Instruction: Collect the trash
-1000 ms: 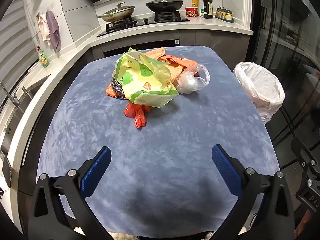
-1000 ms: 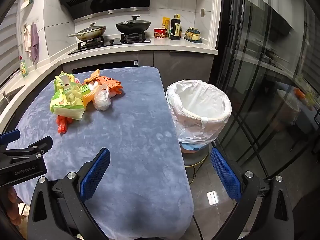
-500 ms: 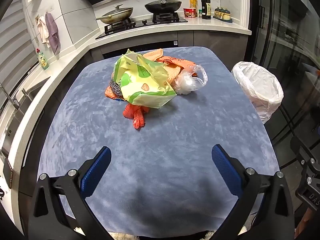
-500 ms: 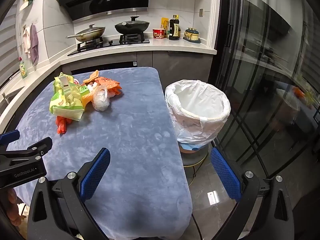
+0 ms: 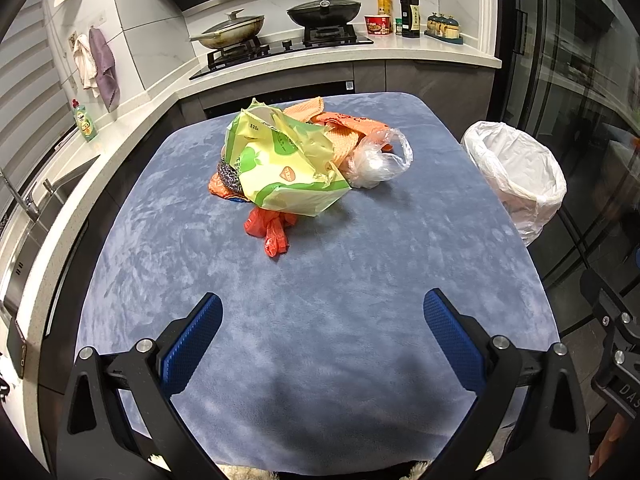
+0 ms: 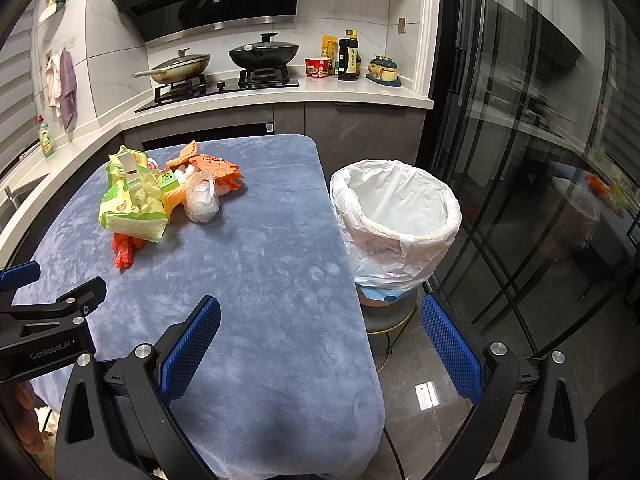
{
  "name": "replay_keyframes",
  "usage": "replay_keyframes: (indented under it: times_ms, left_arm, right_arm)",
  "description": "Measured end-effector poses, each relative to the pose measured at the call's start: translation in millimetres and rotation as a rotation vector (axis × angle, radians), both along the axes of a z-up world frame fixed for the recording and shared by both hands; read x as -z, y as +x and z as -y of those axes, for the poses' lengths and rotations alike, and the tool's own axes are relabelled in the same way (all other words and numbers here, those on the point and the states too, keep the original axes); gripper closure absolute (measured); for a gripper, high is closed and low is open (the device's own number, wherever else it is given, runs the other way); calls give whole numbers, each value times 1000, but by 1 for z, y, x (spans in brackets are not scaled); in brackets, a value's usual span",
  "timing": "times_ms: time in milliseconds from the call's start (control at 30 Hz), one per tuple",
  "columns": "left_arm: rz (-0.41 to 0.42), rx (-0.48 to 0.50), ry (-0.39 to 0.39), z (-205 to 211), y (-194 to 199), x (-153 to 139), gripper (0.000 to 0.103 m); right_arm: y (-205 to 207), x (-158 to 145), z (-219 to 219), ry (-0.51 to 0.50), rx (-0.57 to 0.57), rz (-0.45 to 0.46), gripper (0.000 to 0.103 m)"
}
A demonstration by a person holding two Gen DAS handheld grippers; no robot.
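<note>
A heap of trash lies on the far half of the blue-covered table [image 5: 320, 300]: a yellow-green packet [image 5: 284, 164] on top, a knotted red bag [image 5: 272, 228] at its near edge, a clear plastic bag [image 5: 376, 160] to its right, orange wrappers [image 5: 344, 124] behind. The same packet [image 6: 132, 200] and clear bag [image 6: 202, 198] show left in the right wrist view. A bin lined with a white bag [image 6: 396, 216] stands off the table's right side. My left gripper [image 5: 320, 328] is open over the near table. My right gripper [image 6: 320, 336] is open at the table's right edge, holding nothing.
Behind the table runs a counter with a hob [image 5: 280, 46], two lidded pans, bottles and a red cup. A sink [image 5: 36, 208] lies along the left. Glass doors [image 6: 540, 160] stand to the right of the bin. The bin rests on a small stool [image 6: 384, 316].
Both grippers have shifted slightly; the trash heap and bin sit a little lower in each view. Nothing on the table has moved and both grippers stay open.
</note>
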State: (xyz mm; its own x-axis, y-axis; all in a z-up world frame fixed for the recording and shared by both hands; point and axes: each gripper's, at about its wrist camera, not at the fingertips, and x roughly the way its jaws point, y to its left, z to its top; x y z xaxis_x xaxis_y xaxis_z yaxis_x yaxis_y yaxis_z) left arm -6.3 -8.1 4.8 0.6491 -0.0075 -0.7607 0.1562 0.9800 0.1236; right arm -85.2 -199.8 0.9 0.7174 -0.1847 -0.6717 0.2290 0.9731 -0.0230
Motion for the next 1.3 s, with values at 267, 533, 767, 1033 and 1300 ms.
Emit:
replay_keyframes:
  times_ms: [267, 533, 767, 1033, 1300]
  left_arm:
    - [-3, 0, 0, 1, -1, 0, 7]
    - [1, -1, -1, 4, -1, -1, 7]
    - [6, 0, -1, 4, -1, -1, 7]
    - [6, -1, -2, 5, -1, -1, 7]
    - [3, 1, -5, 3, 1, -1, 7]
  right_arm:
    - [-1, -2, 1, 0, -1, 0, 7]
    - [-1, -2, 0, 3, -2, 2, 7]
    - [1, -1, -1, 3, 0, 1, 7]
    - [2, -1, -2, 2, -2, 1, 7]
    - [2, -1, -2, 1, -2, 1, 7]
